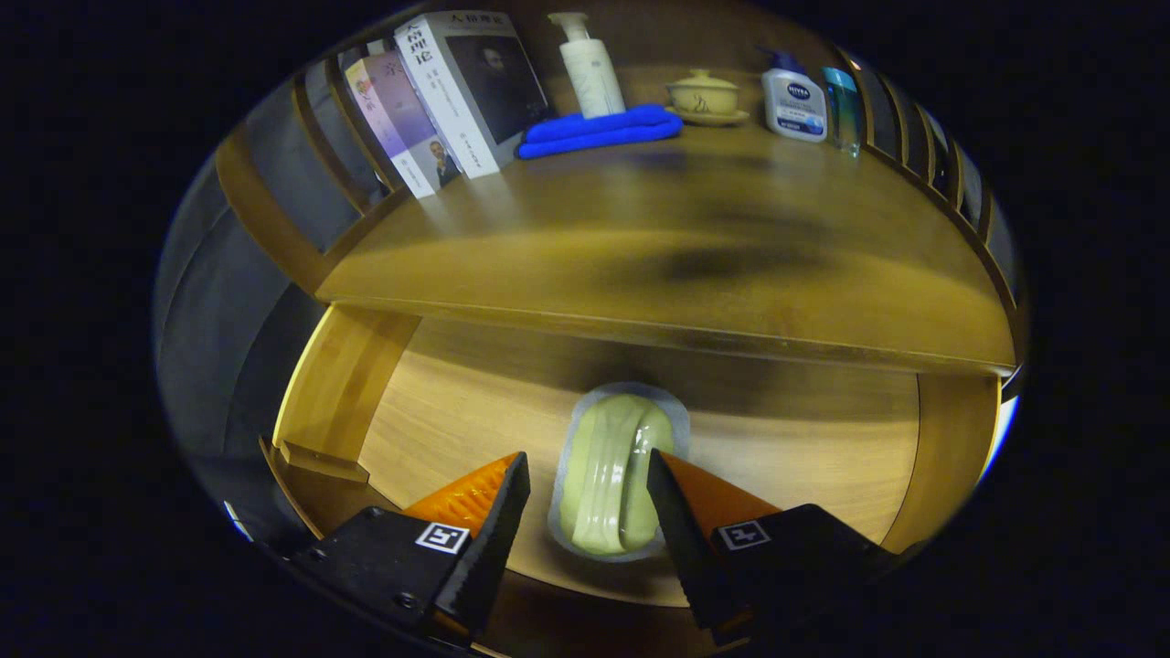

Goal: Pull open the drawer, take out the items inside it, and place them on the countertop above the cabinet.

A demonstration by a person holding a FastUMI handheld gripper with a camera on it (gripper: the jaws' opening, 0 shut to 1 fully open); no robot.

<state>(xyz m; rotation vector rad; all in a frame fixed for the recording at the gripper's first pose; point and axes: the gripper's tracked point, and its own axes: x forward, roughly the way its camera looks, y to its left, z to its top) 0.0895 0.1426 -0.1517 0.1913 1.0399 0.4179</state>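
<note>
The tool [588,484] stands spread in the open drawer [804,457], its fingers flanking a sealed pale-green packet [611,471]. The packet looks light, soft, slippery; grip it across its middle; the table [640,247] waits above.

Gripper [587,475] pitched downward; jaws parted wide

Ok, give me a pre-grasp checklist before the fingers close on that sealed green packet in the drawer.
1. Drawer pulled open, floor exposed: ok.
2. Green packet lying flat between the fingers: ok.
3. Gripper open, one finger either side of the packet: ok.
4. Both fingers pressing on the packet: not ok; the right one looks to touch its edge, the left stands clear.
5. Bare stretch of countertop in front of the blue cloth for the drop: ok.
6. Other items deeper under the countertop: cannot tell.
</note>
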